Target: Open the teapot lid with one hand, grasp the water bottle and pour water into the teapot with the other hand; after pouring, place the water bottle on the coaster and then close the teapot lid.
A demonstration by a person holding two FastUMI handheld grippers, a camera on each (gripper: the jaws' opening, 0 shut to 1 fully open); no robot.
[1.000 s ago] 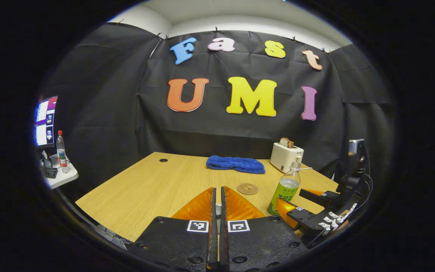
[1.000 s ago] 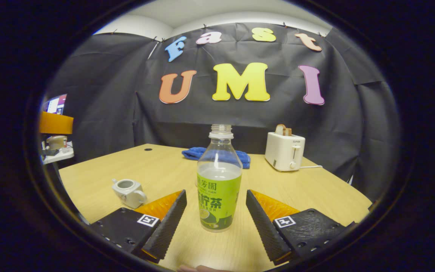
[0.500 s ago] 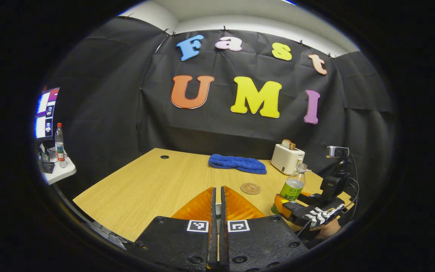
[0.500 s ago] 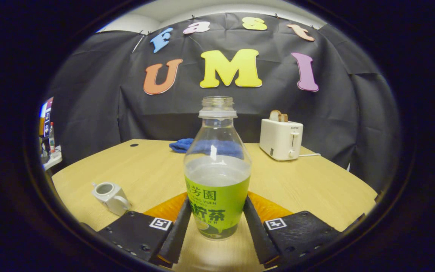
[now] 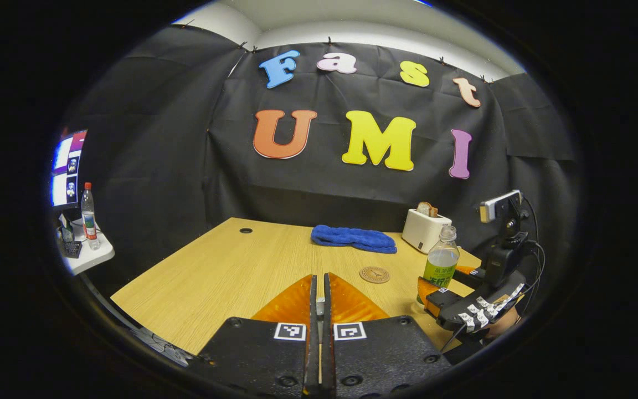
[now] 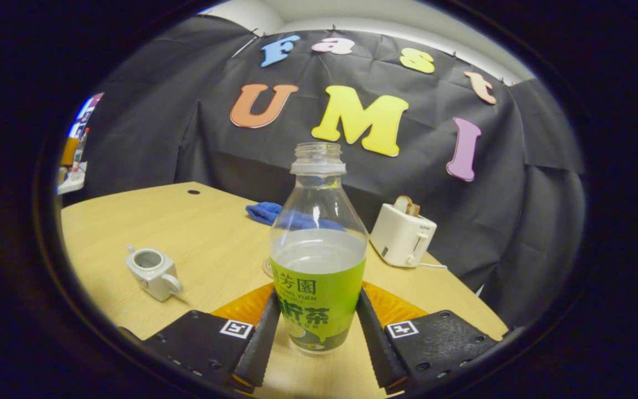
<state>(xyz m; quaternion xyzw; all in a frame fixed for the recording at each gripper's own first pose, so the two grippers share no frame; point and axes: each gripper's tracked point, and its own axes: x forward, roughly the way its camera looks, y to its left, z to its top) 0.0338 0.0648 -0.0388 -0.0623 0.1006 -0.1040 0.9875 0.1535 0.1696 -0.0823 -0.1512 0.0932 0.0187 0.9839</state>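
The water bottle [image 6: 319, 260] was now squeezed by the right tongs [image 6: 317, 346] and looked lifted and tipped a bit, so pouring could come next. The open teapot [image 6: 152, 271] sat at nine o'clock. The left tongs [image 5: 319, 310] were pressed together (maybe on the lid, I cannot tell).

Both cams low over table [image 5: 230, 271], facing wall; shared toaster [image 6: 402, 235]

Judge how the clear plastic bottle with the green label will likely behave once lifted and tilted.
The clear plastic bottle with the green label has no cap, so tilting probably spills at once. It looks about half full, so likely moderately heavy, with sloshing. Its thin walls may flex under the right gripper.
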